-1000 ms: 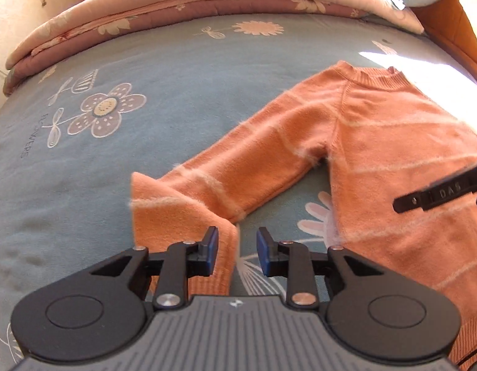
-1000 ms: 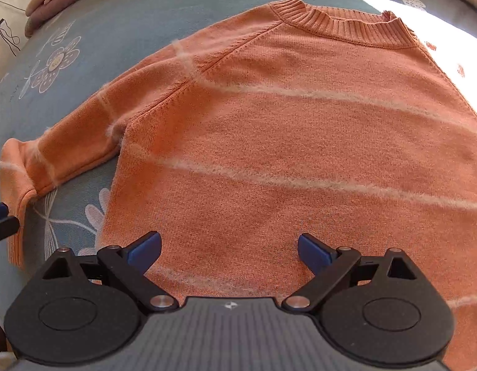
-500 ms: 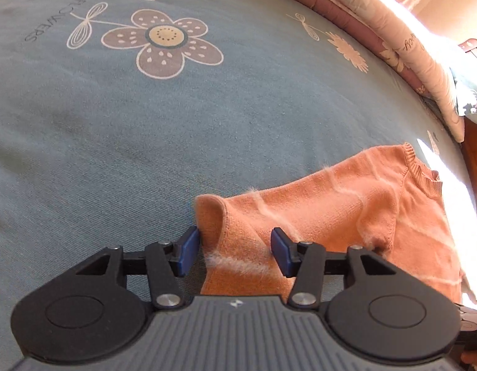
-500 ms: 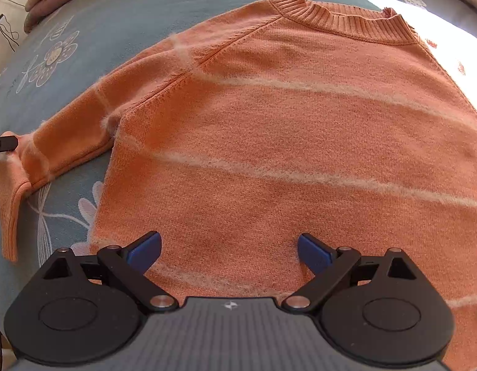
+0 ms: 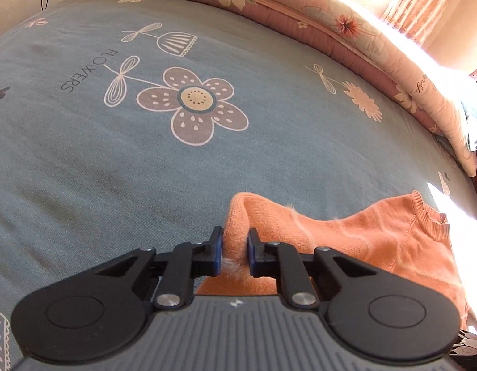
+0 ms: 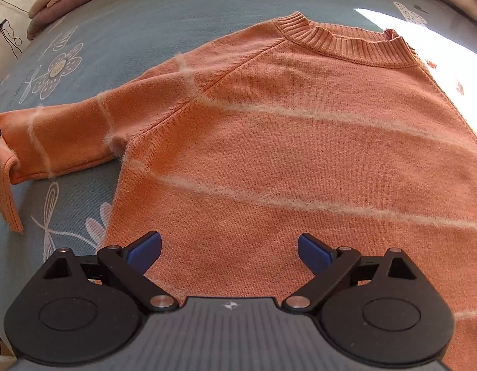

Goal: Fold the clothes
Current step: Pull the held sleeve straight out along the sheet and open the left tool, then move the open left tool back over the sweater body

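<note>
Two grippers: the left gripper [image 5: 234,252] is at the sleeve's end, the right gripper [image 6: 229,249] is over the sweater's lower body.
Garment: one orange sweater [image 6: 300,160] lies flat on the bed [image 5: 115,170], collar [image 6: 346,44] toward the far side, pale fuzzy stripes across it.
Left gripper state: its jaws have just been closing and now pinch the cuff [image 5: 235,225], a bunched fold of knit standing up between the pads.
Right gripper state: jaws spread wide with nothing between them, hovering above the fabric near the hem; whether it touches the knit I cannot tell.
Sleeve axis: in the right wrist view the sleeve [image 6: 84,136] runs out from the shoulder toward the left edge, roughly crosswise to the body, its cuff hanging bent at the far left.
Which way the body lies: from the held cuff, the torso lies off to the right in the left wrist view, so the fold probably carries the cuff that way, across the chest.
Nearer hand: the left already has the sleeve; the right is well apart from it.
Risk: loose knit may slip or drag the shoulder along.
</note>
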